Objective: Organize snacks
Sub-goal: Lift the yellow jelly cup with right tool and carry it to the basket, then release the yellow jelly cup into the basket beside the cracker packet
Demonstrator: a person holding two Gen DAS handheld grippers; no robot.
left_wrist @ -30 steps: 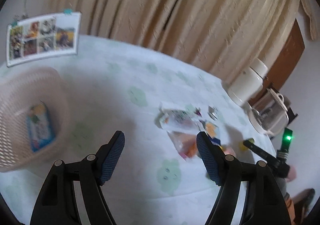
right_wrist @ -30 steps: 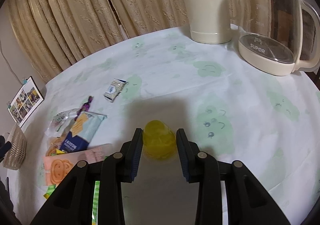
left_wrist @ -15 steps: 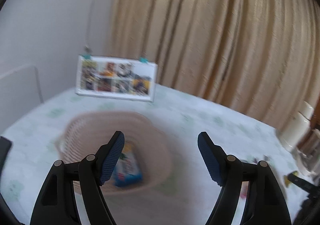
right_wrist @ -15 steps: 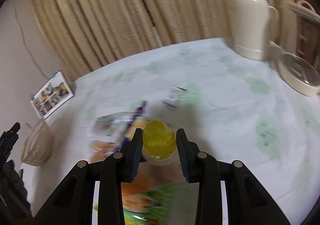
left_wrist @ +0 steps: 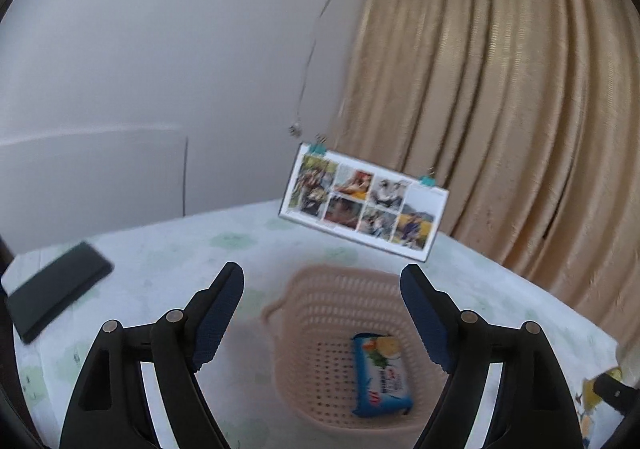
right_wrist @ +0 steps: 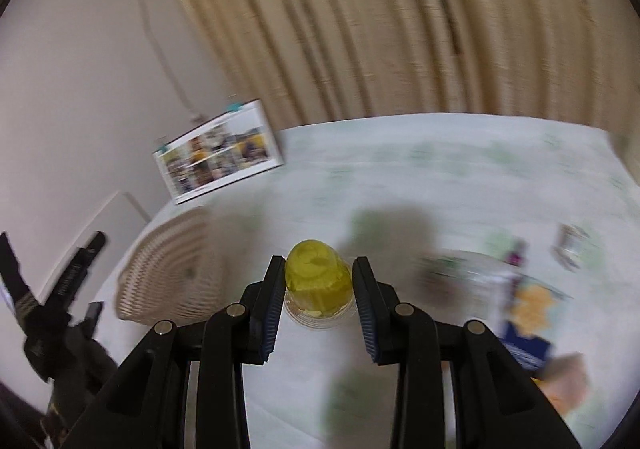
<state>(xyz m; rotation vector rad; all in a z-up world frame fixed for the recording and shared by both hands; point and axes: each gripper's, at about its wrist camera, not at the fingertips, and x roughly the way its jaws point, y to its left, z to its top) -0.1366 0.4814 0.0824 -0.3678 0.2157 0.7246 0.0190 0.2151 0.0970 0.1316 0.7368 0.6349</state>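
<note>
A small yellow jelly cup [right_wrist: 319, 281] is clamped between the blue pads of my right gripper [right_wrist: 319, 289], held above the table. To its left stands the beige plastic basket [right_wrist: 168, 273]. In the left wrist view that basket [left_wrist: 320, 301] sits just ahead with a blue snack packet [left_wrist: 380, 377] lying inside. My left gripper [left_wrist: 322, 313] hovers over the basket, open, with nothing between its fingers. A loose pile of snack packets [right_wrist: 524, 301] lies blurred on the table to the right in the right wrist view.
A photo collage card [left_wrist: 362, 205] leans up at the table's back edge before beige curtains. A black phone [left_wrist: 56, 297] lies on the table's left side. The other gripper's black body [right_wrist: 52, 321] shows at the far left of the right wrist view.
My left gripper swung left from the snack pile to over the basket. My right gripper lifted the jelly cup off the table and carried it left toward the basket.
</note>
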